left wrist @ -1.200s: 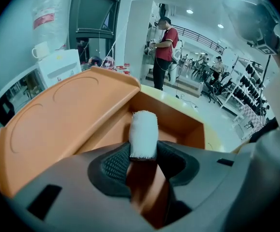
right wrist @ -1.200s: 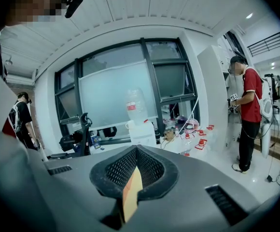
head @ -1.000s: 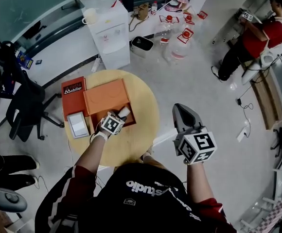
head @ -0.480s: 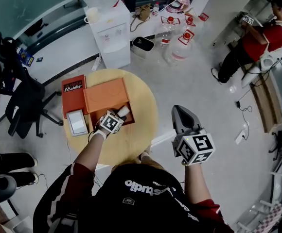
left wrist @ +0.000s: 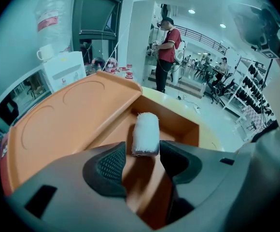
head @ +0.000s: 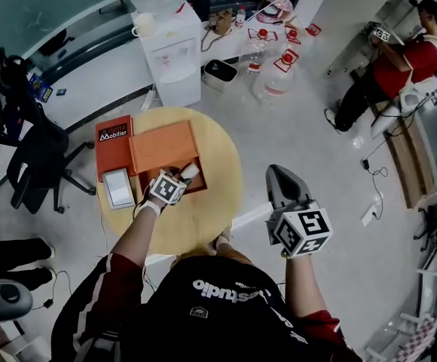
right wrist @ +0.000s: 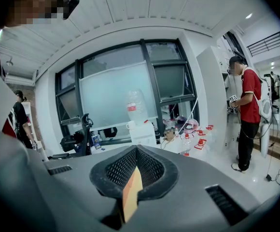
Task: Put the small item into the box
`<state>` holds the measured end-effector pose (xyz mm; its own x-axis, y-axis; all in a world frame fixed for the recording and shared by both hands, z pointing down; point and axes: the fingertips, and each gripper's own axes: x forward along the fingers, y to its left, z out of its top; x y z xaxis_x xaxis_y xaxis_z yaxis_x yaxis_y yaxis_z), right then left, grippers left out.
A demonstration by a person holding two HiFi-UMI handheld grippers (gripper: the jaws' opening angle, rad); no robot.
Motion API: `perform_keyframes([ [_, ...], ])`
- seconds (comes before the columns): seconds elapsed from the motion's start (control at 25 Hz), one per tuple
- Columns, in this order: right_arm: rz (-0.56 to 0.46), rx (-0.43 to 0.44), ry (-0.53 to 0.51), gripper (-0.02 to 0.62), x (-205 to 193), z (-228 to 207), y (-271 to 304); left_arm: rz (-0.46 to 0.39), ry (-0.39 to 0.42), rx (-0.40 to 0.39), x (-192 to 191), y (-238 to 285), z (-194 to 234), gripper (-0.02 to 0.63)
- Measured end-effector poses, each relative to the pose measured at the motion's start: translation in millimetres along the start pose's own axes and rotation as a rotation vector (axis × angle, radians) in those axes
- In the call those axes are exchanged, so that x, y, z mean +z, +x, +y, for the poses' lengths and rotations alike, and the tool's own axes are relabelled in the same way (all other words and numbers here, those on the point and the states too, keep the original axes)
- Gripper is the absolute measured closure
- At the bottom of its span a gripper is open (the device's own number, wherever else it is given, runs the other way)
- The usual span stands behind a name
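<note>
One white roll [left wrist: 145, 133] lies in the orange box [left wrist: 178, 123] between the left tongs [left wrist: 143, 152], open and just widened.

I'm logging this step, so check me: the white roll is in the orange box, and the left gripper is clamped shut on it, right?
Not quite. The roll is in the orange box, but the left gripper is not clamped on it: its jaws have just been opening and stand apart, with the roll's near end between them. The left gripper view shows this.
</note>
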<state>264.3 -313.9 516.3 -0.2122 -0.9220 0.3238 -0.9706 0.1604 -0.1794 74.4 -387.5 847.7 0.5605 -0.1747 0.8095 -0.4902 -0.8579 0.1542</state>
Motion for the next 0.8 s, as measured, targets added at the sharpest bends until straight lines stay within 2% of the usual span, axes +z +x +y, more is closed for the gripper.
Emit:
perform_keyframes([
  [0.6, -0.026, 0.023, -0.004, 0.569, 1, 24, -13, -0.103, -0.056, 0.003, 15, -37, -14, 0.377],
  [0.8, -0.033, 0.040, -0.019, 0.569, 3, 37, -15, -0.167, -0.069, 0.009, 26, -58, -20, 0.377],
])
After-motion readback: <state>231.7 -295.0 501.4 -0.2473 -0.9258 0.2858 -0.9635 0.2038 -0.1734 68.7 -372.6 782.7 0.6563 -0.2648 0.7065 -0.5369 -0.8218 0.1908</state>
